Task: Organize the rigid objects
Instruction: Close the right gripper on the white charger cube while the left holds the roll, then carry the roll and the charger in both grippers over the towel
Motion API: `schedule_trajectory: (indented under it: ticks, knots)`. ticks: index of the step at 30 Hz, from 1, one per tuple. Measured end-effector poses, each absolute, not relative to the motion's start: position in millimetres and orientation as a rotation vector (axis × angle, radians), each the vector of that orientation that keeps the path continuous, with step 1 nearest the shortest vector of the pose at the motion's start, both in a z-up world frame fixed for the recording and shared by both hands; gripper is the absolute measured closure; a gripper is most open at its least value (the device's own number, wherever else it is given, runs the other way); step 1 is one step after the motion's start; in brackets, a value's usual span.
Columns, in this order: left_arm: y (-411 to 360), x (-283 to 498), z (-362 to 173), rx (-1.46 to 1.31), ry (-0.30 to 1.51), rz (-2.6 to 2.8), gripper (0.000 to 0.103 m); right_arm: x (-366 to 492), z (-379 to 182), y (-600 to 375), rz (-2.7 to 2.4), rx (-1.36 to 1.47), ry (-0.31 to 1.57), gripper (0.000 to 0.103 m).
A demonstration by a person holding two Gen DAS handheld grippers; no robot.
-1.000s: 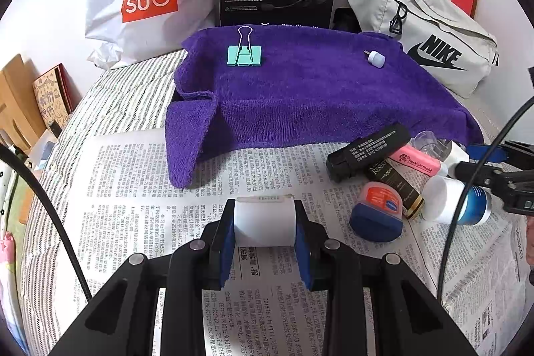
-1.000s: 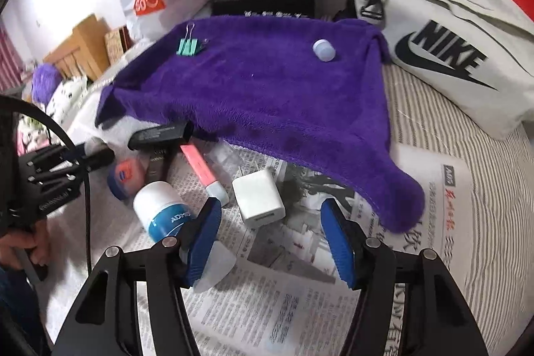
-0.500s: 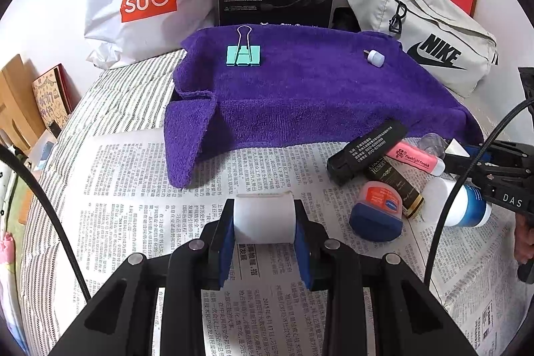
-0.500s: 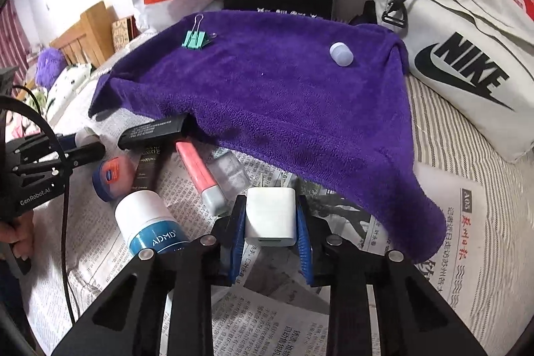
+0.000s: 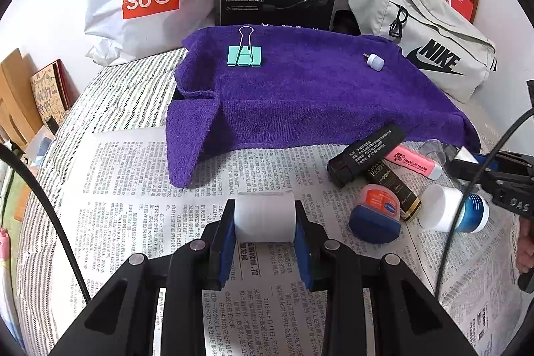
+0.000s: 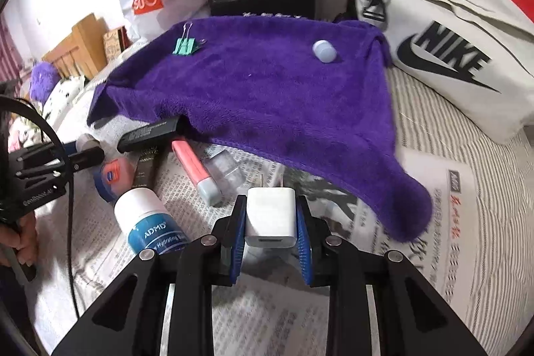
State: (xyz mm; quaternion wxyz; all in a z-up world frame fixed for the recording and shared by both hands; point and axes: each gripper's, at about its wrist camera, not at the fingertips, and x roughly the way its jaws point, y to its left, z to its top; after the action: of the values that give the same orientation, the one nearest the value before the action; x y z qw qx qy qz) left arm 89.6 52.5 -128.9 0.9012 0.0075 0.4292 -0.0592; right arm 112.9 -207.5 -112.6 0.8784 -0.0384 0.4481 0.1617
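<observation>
The right gripper (image 6: pixel 271 224) has just been closing its jaws, and they are now pinching a white USB wall charger (image 6: pixel 270 216) by its two flat sides, where a moment ago they were standing wide around it on the newspaper (image 6: pixel 444 222). That means the pick is secured and the charger is probably ready for carrying to the purple towel (image 6: pixel 267 95), lying toward twelve o'clock, where a green binder clip (image 6: pixel 184 46) at eleven o'clock and a small white cap (image 6: pixel 323 51) at one o'clock are already sitting. The charger is sitting squarely between the blue pads, prongs pointing away at twelve o'clock, USB port facing the camera. The left gripper (image 5: pixel 265 224) is gripping a white cylindrical piece (image 5: pixel 264 217) crosswise, unchanged. A blue-and-white ADMD jar (image 6: pixel 150 224) is lying at nine o'clock of the charger, just beside the jaws.
</observation>
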Motion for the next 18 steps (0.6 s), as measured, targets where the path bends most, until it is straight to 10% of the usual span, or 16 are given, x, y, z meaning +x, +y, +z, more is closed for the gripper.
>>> schedule_trajectory:
  ticks: [18]
  knots:
    - [72.6,107.9,-69.9,-0.109,0.883,-0.179,0.074,127.1,-62.8,-233.0,0.377,-0.025,0.881,0.076]
